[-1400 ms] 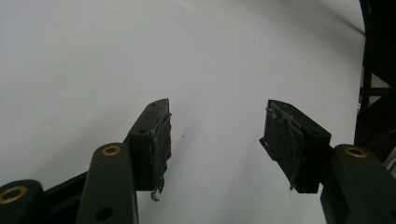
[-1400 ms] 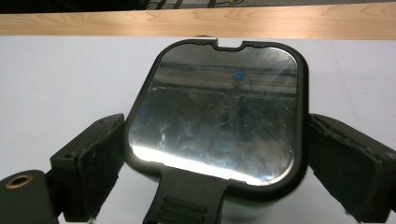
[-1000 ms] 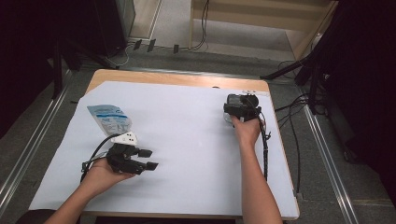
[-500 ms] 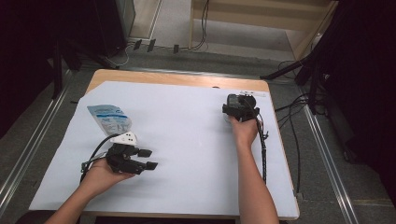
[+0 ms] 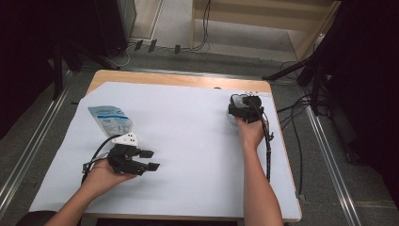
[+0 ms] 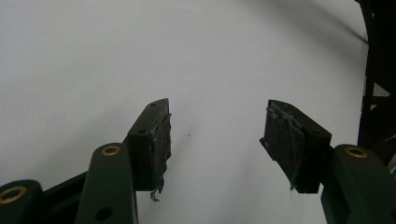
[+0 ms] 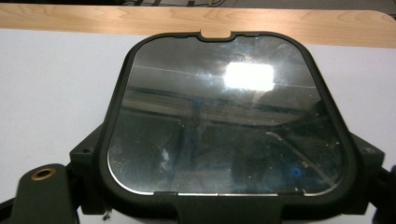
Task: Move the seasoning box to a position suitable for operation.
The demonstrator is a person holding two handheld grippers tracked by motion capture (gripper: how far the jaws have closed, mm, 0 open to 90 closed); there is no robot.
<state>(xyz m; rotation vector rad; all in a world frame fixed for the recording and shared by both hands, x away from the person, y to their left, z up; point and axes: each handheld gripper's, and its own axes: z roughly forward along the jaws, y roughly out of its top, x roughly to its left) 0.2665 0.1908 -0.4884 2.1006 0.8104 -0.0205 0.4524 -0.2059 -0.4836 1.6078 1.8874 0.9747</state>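
Right tool had just been closing on the stiff, slippery lidded container, sides gripped at 1 o'clock; left tool released.

In the high view the right gripper covers most of the thing under it; only a pale edge shows, too small to identify. In the right gripper view a dark-framed glossy lid hides the pads, and its bottom edge is cut off. Whether the pads press on it: cannot tell. Print on the blue-white pouch is too small to read. Left forearm cut off at bottom edge.
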